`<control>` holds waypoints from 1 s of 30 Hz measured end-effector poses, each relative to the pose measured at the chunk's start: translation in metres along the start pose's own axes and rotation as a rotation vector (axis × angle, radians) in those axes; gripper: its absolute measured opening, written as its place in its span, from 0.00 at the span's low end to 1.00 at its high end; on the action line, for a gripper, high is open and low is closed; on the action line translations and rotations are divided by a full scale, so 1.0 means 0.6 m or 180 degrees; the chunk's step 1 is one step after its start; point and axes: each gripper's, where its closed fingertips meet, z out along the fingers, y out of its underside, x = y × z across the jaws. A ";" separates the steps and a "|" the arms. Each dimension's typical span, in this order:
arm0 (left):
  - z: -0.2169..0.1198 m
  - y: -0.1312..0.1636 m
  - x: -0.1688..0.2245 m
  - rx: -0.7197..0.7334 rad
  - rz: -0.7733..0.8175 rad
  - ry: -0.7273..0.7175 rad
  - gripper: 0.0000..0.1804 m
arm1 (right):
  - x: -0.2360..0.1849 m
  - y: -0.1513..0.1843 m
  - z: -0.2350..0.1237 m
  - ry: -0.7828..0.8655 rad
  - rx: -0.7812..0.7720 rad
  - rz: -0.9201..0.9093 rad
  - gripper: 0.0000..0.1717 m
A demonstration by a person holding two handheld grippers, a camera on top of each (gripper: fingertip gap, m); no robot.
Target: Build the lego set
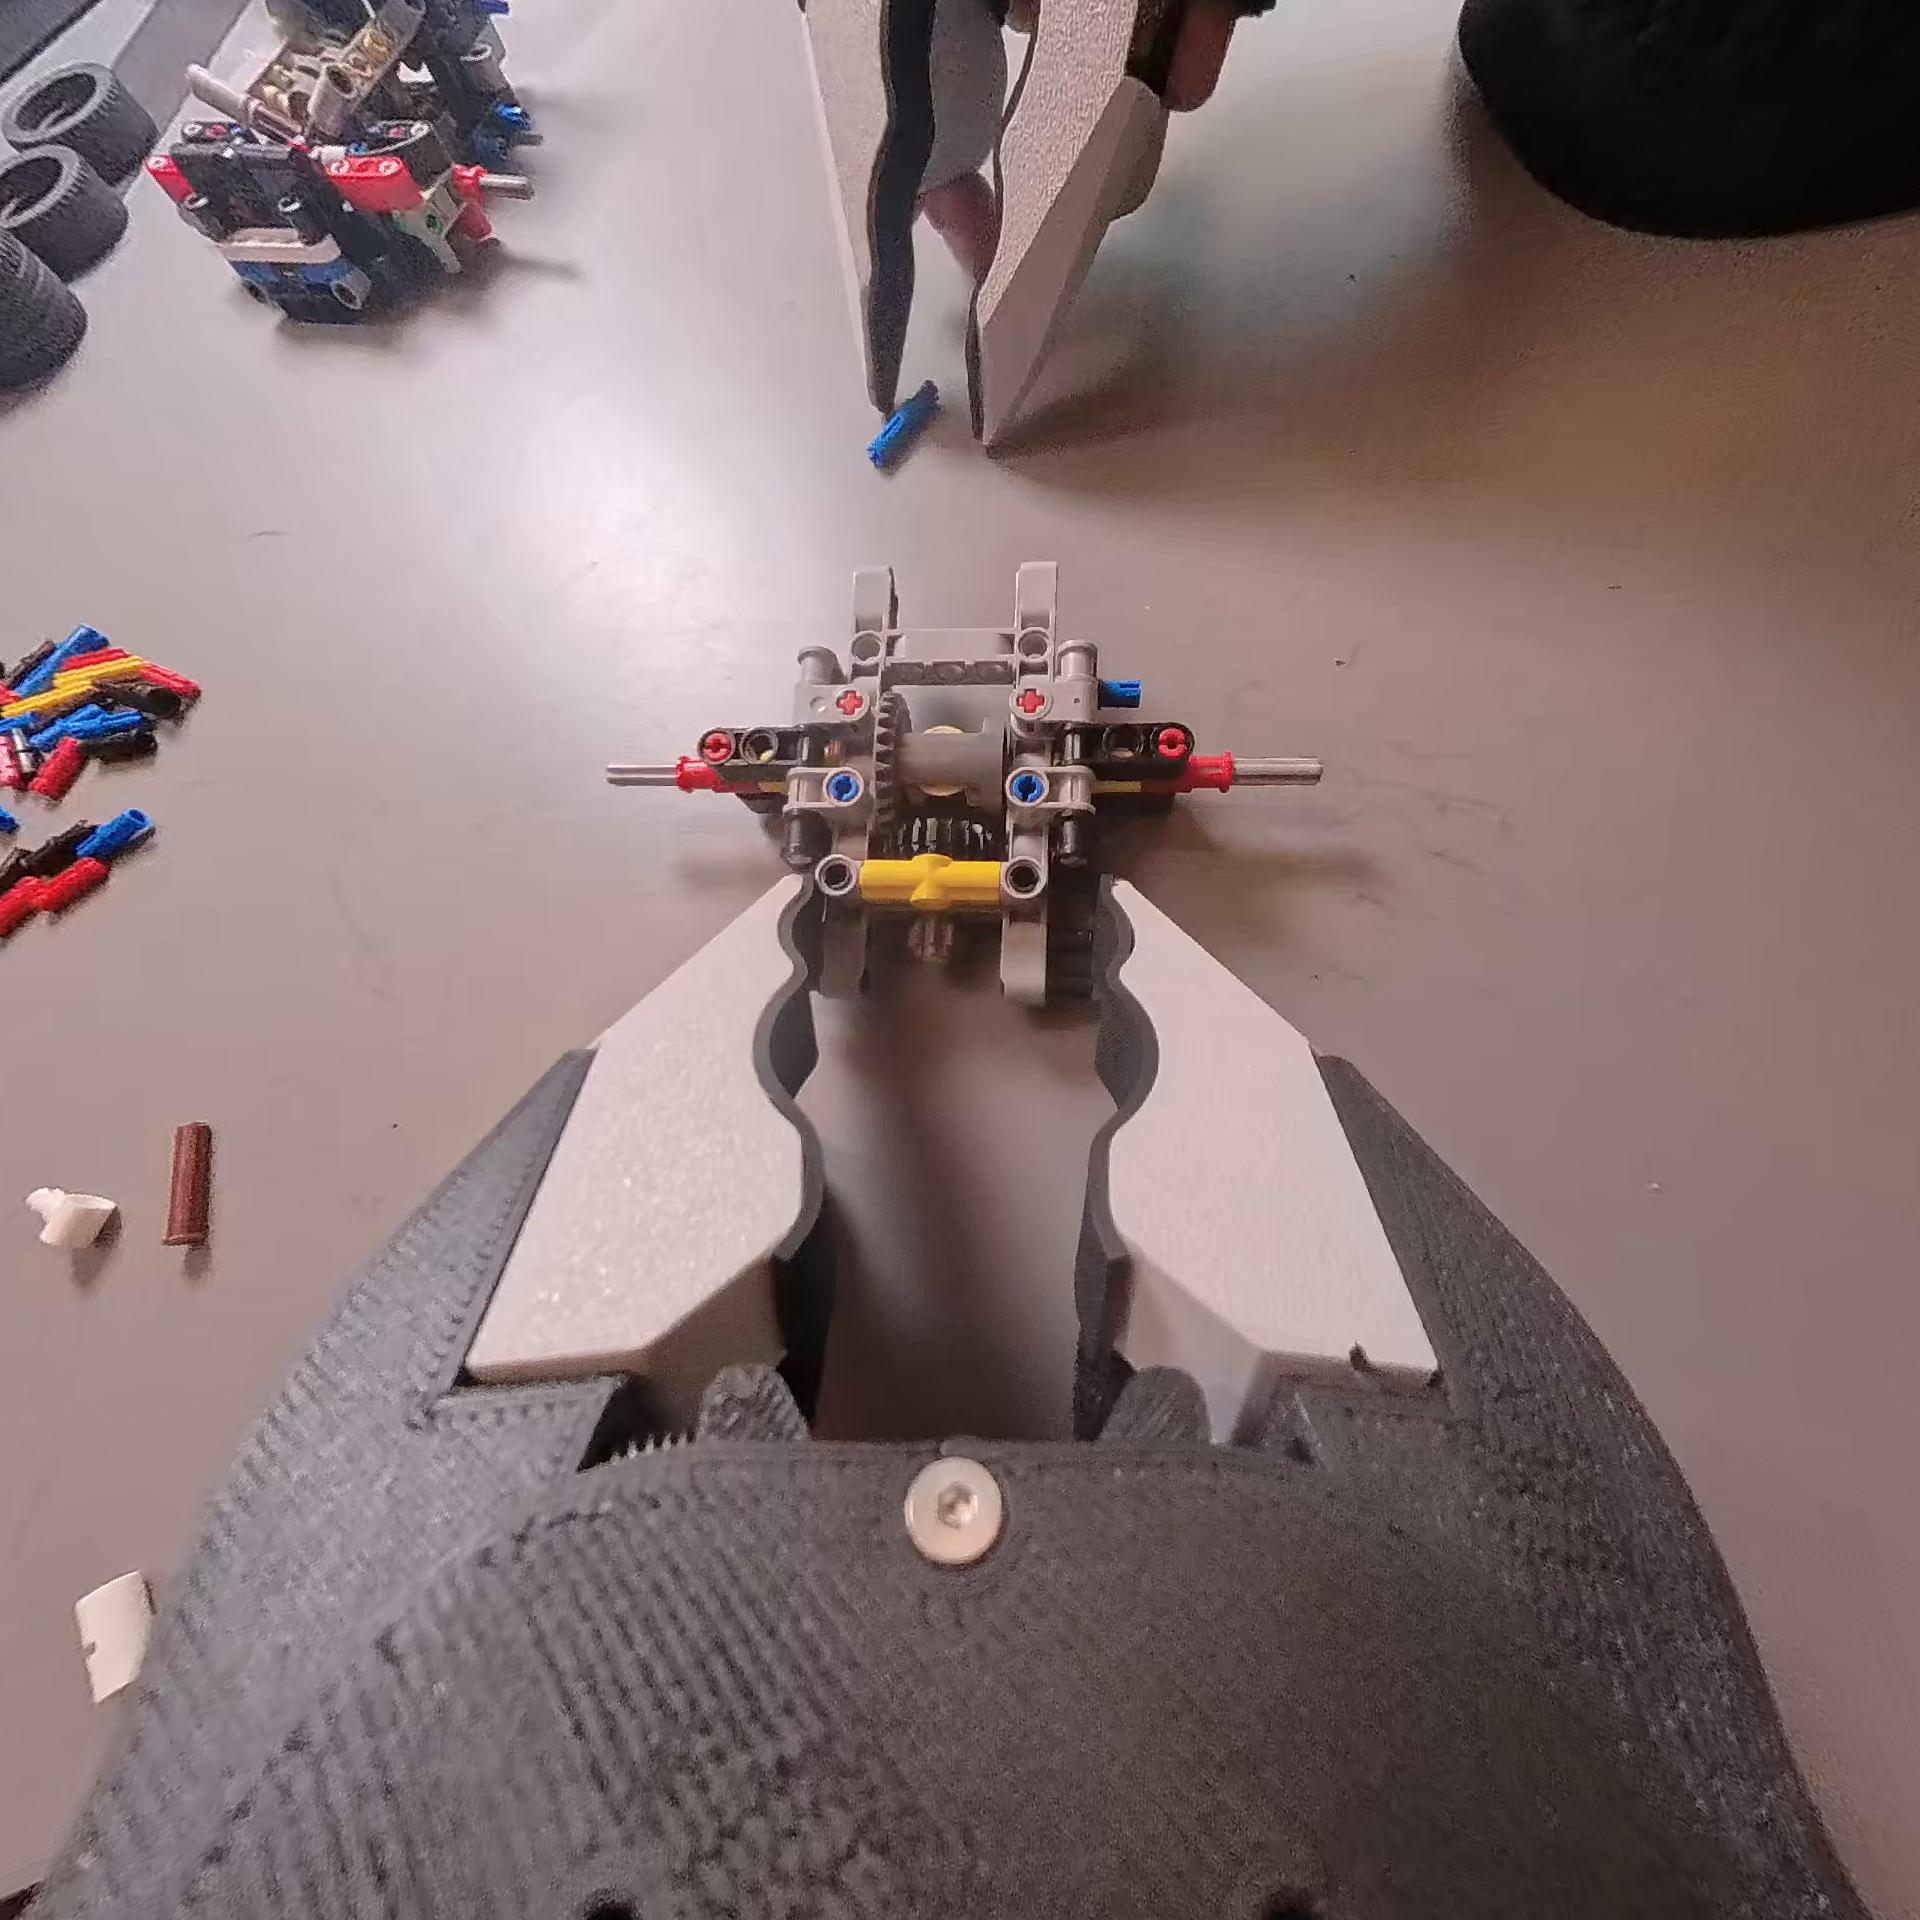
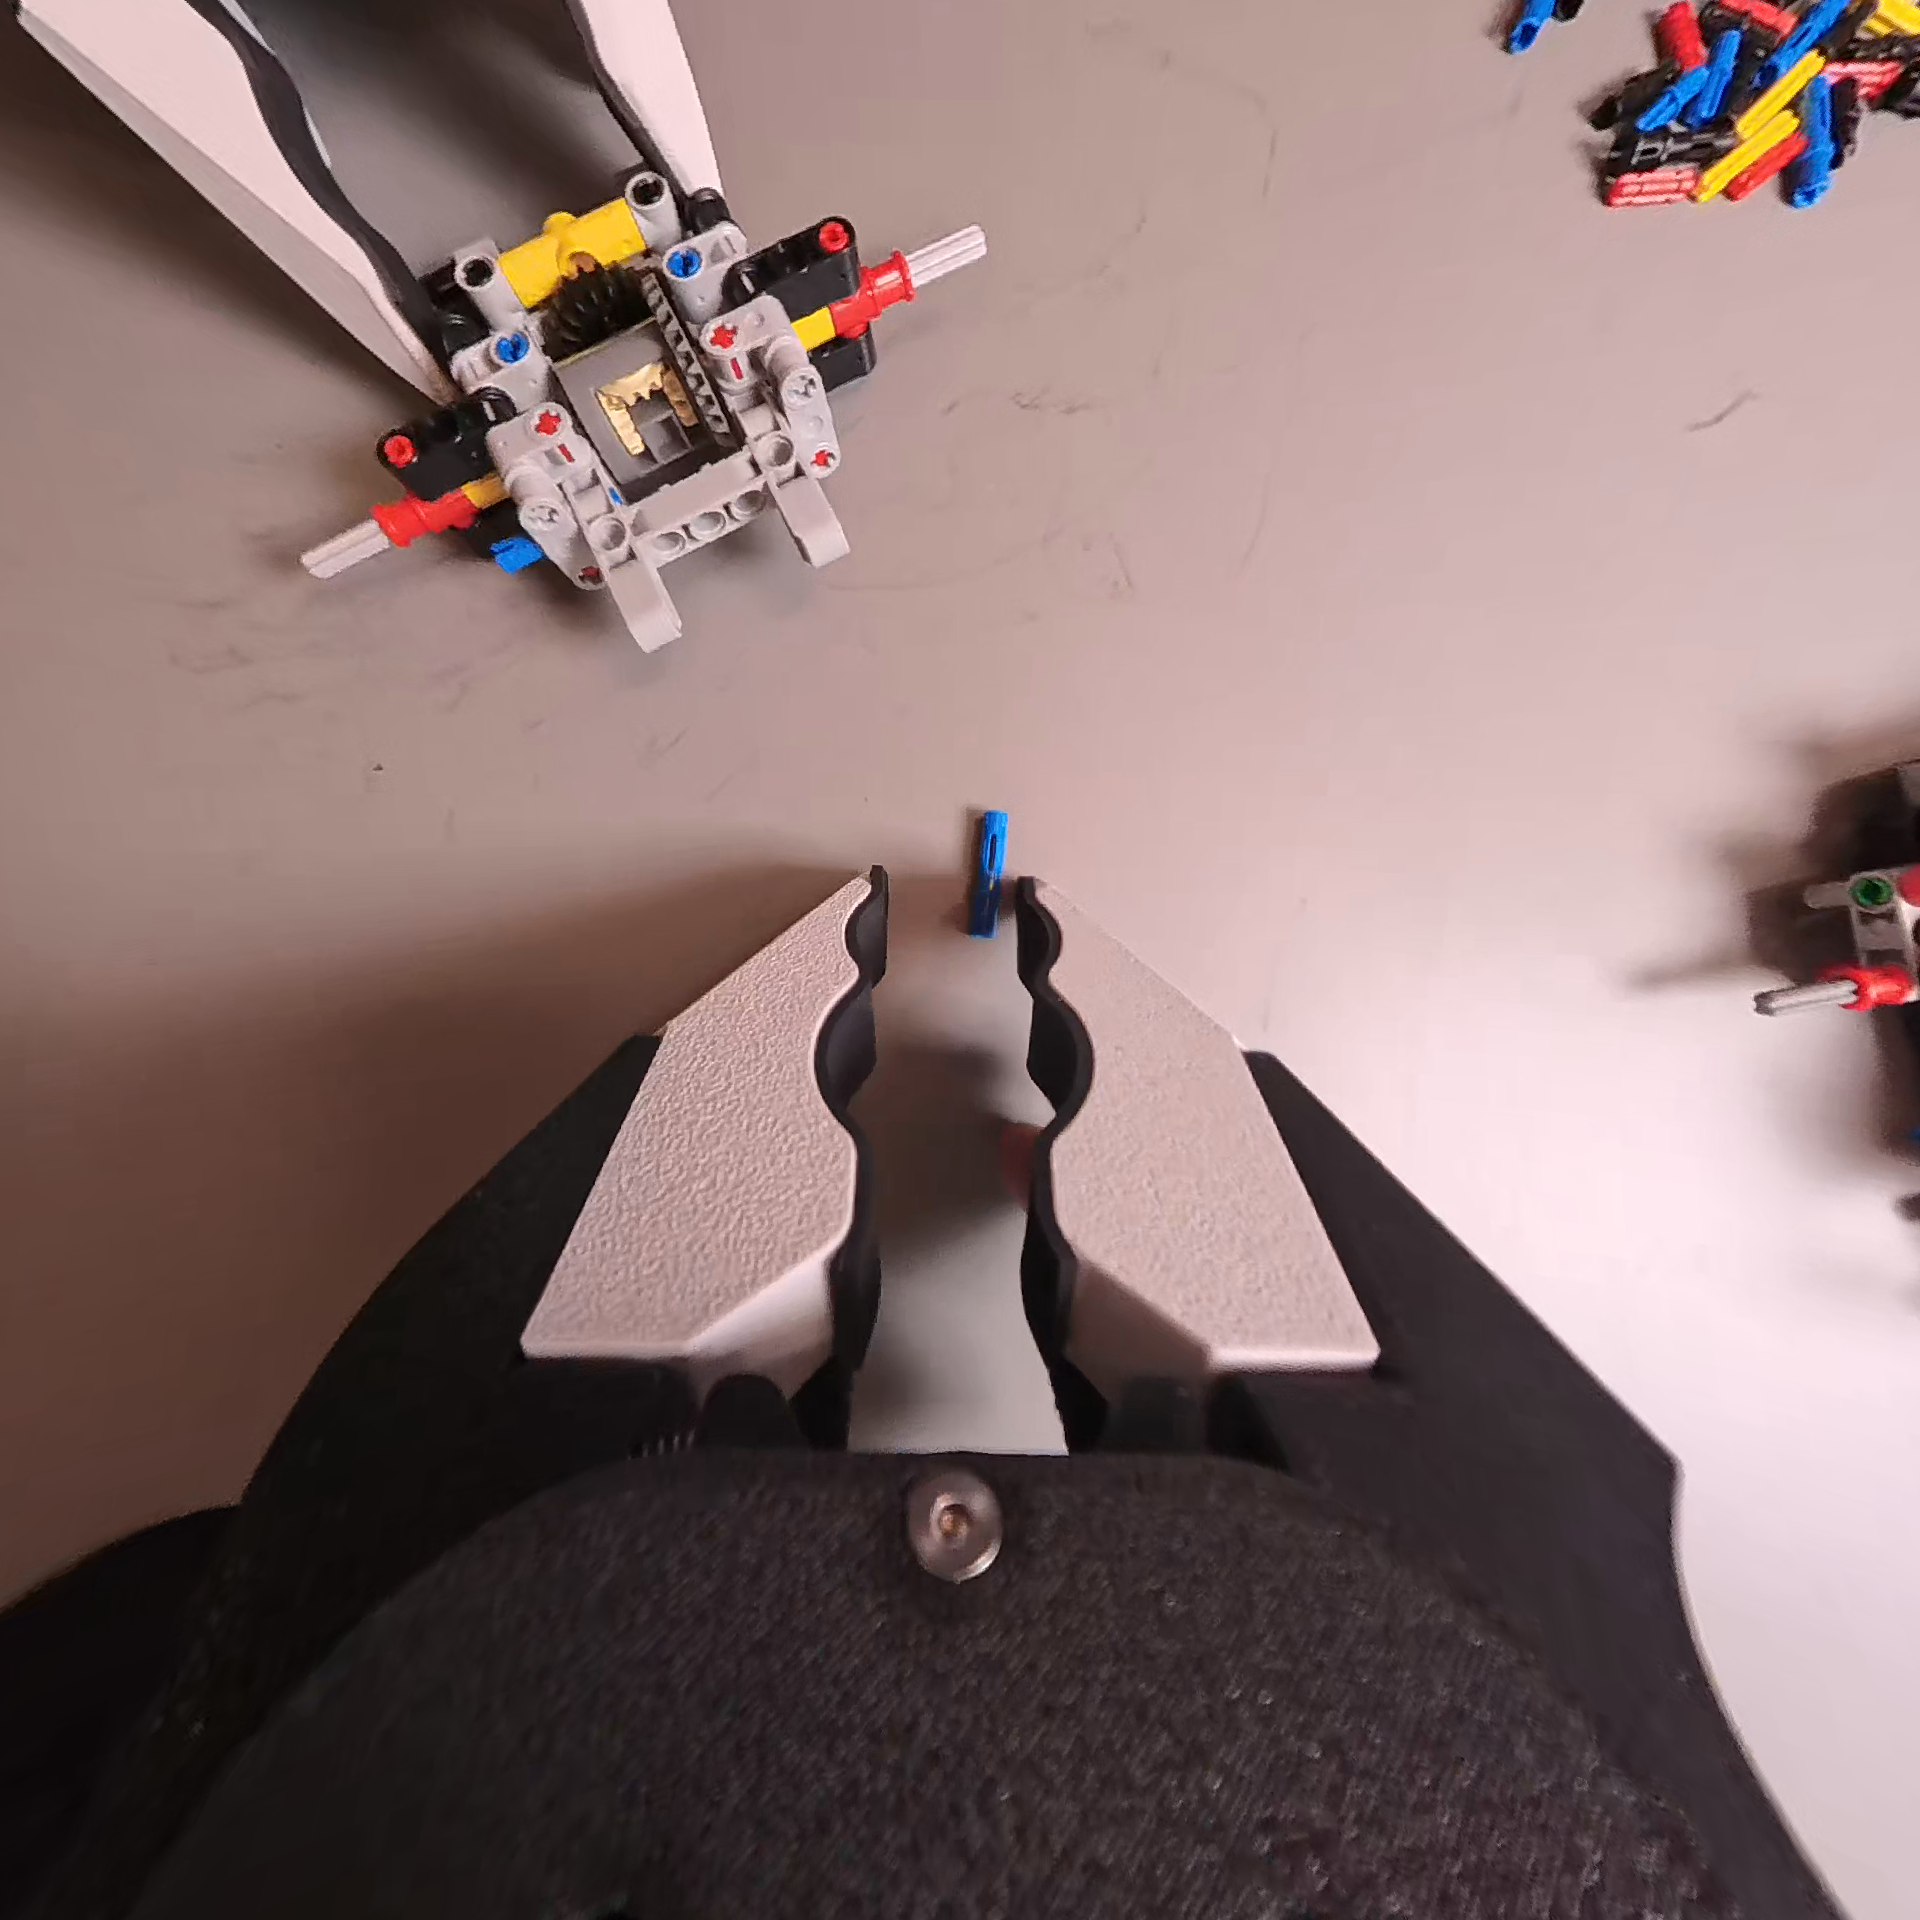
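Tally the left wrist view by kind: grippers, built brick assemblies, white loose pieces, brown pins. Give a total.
Grippers: 2 (left gripper, right gripper)
Built brick assemblies: 2 (grey assembly, far assembly)
White loose pieces: 2 (near piece, far piece)
Brown pins: 1 (brown pin)
Total: 7

Lying on the grey tabletop (image 2: 1351,623): small blue plastic connector pin (image 2: 987,873) between the right gripper's (image 2: 951,883) fingertips, grey toy-brick gear assembly (image 2: 634,416) sitting beyond, leftward.

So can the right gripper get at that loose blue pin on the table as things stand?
Probably yes. The blue pin lies flat between the right gripper's open fingertips, close to one pad, not yet pinched. Nothing lies around it; the grey gear assembly sits well clear in the left gripper.
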 end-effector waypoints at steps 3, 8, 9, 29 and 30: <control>0.000 0.001 -0.005 -0.0006 -0.0030 -0.0039 0.28 | 0.001 -0.004 0.003 0.0017 0.0011 0.0002 0.07; -0.001 0.002 -0.008 -0.0008 -0.0040 -0.0069 0.28 | -0.013 -0.011 0.008 0.0008 0.0058 -0.0145 0.02; -0.001 0.002 -0.008 -0.0009 -0.0042 -0.0077 0.28 | -0.018 -0.013 0.009 0.0004 0.0061 -0.0173 0.02; -0.009 -0.005 -0.008 0.0137 -0.0108 0.0043 0.33 | -0.034 -0.039 0.004 -0.0013 0.0482 -0.0224 0.02; -0.010 -0.005 -0.008 0.0136 -0.0108 0.0049 0.33 | -0.033 -0.039 0.003 -0.0009 0.0496 -0.0218 0.02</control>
